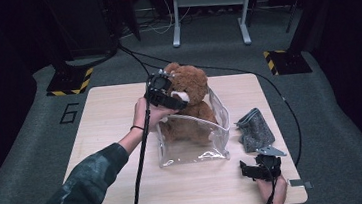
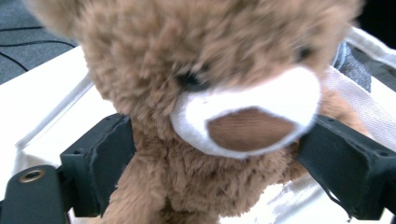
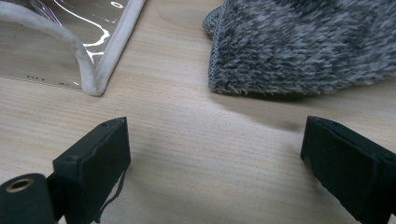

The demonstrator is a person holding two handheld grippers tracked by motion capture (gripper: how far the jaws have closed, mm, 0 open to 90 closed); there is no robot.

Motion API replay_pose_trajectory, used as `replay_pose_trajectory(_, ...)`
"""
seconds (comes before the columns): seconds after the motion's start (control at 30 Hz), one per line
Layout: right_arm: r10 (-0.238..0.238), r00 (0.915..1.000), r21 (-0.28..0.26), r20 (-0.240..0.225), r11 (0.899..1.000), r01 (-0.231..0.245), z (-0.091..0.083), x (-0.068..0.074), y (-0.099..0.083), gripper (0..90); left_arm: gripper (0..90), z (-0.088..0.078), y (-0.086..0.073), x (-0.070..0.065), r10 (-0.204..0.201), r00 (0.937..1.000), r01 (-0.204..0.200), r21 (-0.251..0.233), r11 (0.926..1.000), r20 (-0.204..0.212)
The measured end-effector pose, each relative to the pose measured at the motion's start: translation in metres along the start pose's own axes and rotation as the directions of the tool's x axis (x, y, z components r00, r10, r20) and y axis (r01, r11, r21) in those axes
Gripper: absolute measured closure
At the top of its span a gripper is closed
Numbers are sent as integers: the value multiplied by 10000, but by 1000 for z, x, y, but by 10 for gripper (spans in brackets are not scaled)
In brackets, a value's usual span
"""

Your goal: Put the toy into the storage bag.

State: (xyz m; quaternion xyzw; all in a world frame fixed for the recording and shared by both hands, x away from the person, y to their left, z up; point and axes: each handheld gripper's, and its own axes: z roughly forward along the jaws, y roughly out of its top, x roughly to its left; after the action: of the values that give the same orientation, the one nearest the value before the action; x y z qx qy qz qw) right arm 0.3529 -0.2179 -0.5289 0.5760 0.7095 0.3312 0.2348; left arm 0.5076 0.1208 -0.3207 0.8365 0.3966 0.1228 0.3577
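Brown plush: teddy bear [image 1: 190, 98] sits upright inside the clear bag [image 1: 193, 148] on the table [image 1: 109, 104].
Left gripper [image 1: 168, 97]: jaws spread beside its neck — released, so back away straight.
Right gripper [image 3: 215, 163]: open, empty, near the grey cloth [image 3: 308, 44].

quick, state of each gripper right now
left gripper: open, fingers either side of the teddy bear in the clear bag
right gripper: open, holding nothing
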Motion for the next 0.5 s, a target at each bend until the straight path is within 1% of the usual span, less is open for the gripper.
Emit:
replay_pose_trajectory(0.03, -23, 10000, -15, 7, 10000, 23, 0, 0, 0, 76, 96, -3, -2, 1, -49, 10000, 49, -54, 10000, 69)
replay_pose_trajectory(0.13, -20, 10000, -4, 18, 10000, 20, 0, 0, 0, 76, 89, -11, -8, 4, -13, 10000, 14, -136, 9999, 33)
replay_pose_trajectory(0.17, -22, 10000, -10, 16, 10000, 22, 0, 0, 0, 76, 89, -13, -11, 6, -29, 10000, 30, -109, 9999, 83)
replay_pose_trajectory(0.2, -19, 10000, -15, 12, 10000, 19, 0, 0, 0, 76, 89, -15, -14, 7, -59, 9999, 60, -188, 9998, 98)
replay_pose_trajectory(0.23, -22, 10000, -8, 23, 10000, 22, 0, 0, 0, 76, 89, -17, -16, 8, -10, 10000, 12, -188, 9998, 82)
replay_pose_trajectory(0.3, -19, 10000, -3, 33, 10000, 19, 0, 0, 0, 76, 87, -22, -19, 11, 33, 10000, -30, -333, 9994, 87)
replay_pose_trajectory(0.37, -48, 10000, -10, 41, 10000, 48, 0, 0, 0, 76, 84, -25, -22, 15, -35, 9999, 40, -450, 9990, 107)
replay_pose_trajectory(0.4, -55, 10000, -3, 48, 10000, 55, 0, 0, 0, 76, 84, -26, -23, 16, -89, 9999, 91, -473, 9988, 47)
replay_pose_trajectory(0.43, -59, 10000, -3, 52, 10000, 59, 0, 0, 0, 76, 84, -27, -25, 18, -40, 10000, 40, -466, 9989, -10)
replay_pose_trajectory(0.47, -61, 10000, -4, 55, 10000, 61, 0, 0, 0, 76, 84, -28, -26, 19, -75, 10000, 73, -547, 9985, -35)
replay_pose_trajectory(0.5, -57, 10000, -6, 53, 10000, 57, 0, 0, 0, 76, 84, -31, -28, 20, -46, 10000, 43, -504, 9987, -66)
